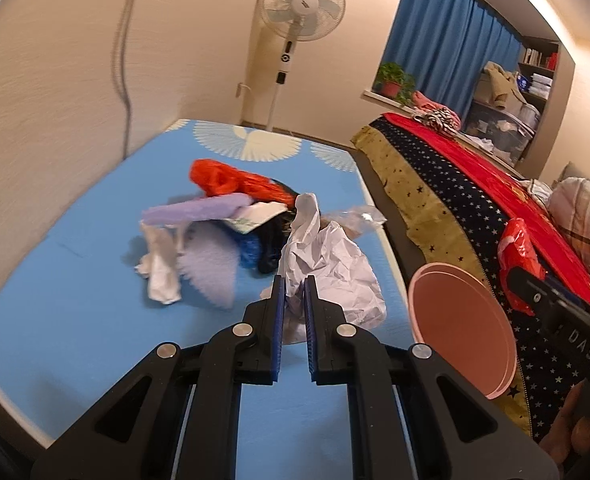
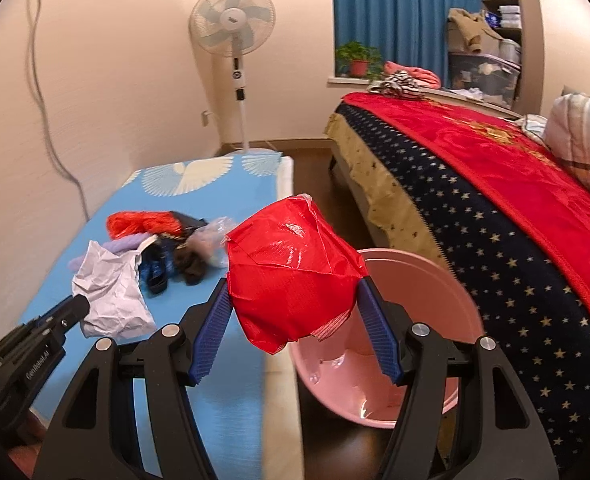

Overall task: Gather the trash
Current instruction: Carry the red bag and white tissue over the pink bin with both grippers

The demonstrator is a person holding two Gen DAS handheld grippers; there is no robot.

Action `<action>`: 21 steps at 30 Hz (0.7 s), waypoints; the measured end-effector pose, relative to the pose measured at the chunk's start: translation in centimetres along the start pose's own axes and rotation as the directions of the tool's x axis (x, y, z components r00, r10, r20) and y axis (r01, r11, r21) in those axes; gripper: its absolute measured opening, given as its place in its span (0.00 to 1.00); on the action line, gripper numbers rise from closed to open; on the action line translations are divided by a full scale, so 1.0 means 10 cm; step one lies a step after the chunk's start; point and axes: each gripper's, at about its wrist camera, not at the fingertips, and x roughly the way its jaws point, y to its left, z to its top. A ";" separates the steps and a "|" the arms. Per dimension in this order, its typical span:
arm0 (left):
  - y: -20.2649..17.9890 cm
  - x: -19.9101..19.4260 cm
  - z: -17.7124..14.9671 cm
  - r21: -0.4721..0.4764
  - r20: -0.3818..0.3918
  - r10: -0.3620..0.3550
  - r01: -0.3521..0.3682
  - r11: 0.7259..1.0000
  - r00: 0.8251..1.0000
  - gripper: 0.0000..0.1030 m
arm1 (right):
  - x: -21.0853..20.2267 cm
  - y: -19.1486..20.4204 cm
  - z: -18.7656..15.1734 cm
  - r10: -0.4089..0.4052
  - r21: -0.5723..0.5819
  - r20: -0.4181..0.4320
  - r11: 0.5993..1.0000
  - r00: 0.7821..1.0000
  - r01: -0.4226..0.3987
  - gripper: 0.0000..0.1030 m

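A: Item 1, my left gripper (image 1: 294,284)?
B: Jaws nearly together, pinching the crumpled white paper (image 1: 335,268) over the blue mat (image 1: 75,280).
A: Item 2, my right gripper (image 2: 295,294)?
B: Jaws spread wide, clamped on the red plastic bag (image 2: 291,272), which hangs above the pink basin (image 2: 447,300) beside the bed (image 2: 495,208).
A: Item 3, remaining trash?
B: A heap of mixed scraps (image 1: 223,216) on the mat: orange netting, purple strips, tissue, clear plastic.
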 end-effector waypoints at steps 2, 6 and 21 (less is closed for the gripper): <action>-0.09 0.04 0.01 0.009 -0.001 -0.017 0.018 1.000 1.000 0.09 | 0.01 -0.07 0.03 -0.023 0.009 0.005 1.000 1.000 0.023 0.62; -0.29 0.11 0.03 0.043 0.008 -0.048 0.047 0.998 0.999 0.09 | 0.04 -0.21 0.10 -0.066 0.016 0.015 0.998 0.998 0.065 0.62; -1.02 0.49 -0.07 0.162 -0.034 -0.164 0.167 0.972 0.986 0.09 | 0.16 -0.79 0.25 -0.204 0.105 0.008 0.974 0.979 0.202 0.62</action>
